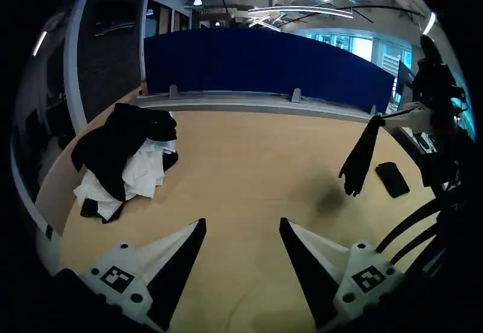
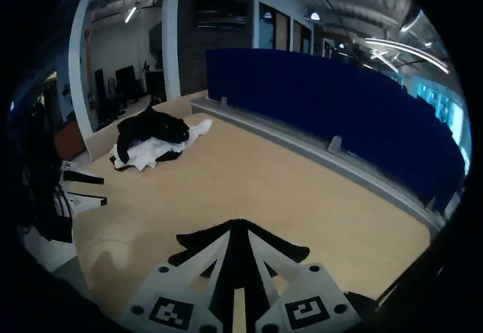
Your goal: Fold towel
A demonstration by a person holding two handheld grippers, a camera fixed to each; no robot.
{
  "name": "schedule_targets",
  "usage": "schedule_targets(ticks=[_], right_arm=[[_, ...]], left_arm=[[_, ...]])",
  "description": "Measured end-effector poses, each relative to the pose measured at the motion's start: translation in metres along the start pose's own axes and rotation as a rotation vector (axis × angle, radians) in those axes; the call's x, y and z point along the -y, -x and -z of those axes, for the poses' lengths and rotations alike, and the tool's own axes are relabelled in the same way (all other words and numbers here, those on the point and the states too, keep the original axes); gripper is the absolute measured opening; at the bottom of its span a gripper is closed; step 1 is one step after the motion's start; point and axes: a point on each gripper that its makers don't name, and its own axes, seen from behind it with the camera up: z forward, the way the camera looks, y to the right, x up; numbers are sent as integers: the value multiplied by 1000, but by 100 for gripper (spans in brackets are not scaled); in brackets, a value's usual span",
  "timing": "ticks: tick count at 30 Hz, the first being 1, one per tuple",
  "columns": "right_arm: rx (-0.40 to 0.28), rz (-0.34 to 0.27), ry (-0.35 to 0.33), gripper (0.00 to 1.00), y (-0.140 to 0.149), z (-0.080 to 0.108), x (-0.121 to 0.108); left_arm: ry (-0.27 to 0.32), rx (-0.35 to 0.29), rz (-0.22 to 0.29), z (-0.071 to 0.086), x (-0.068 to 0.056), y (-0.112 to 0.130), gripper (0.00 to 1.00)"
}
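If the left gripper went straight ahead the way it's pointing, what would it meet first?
Most likely the bare wooden table: the left gripper aims between the clothes pile and the hanging black towel, neither in its line. Depth is unclear.

No words, numbers or brand names can be read in either view. The only printed marks are square black-and-white coded tags on the gripper fingers. In the left gripper view, the left gripper [image 1: 241, 221] carries one tag at the lower left of the frame [image 1: 117, 278] and another tag at the lower right [image 1: 369, 278]. In the right gripper view, the right gripper [image 2: 239, 227] carries a tag at the bottom, left of centre [image 2: 171, 313], and a second tag at the bottom, right of centre [image 2: 305, 312]. All four show block patterns, not letters or digits.
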Motion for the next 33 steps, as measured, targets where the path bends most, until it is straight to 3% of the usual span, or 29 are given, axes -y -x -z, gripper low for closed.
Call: schedule_targets(ticks=[15,33], right_arm=[[-25,-50,43,6,-5,22,-28],[23,-70,195,6,17,70,-140]], left_arm=[[8,-5,-11,7,-1,-4,90],[15,2,-30,2,-5,-5,90]])
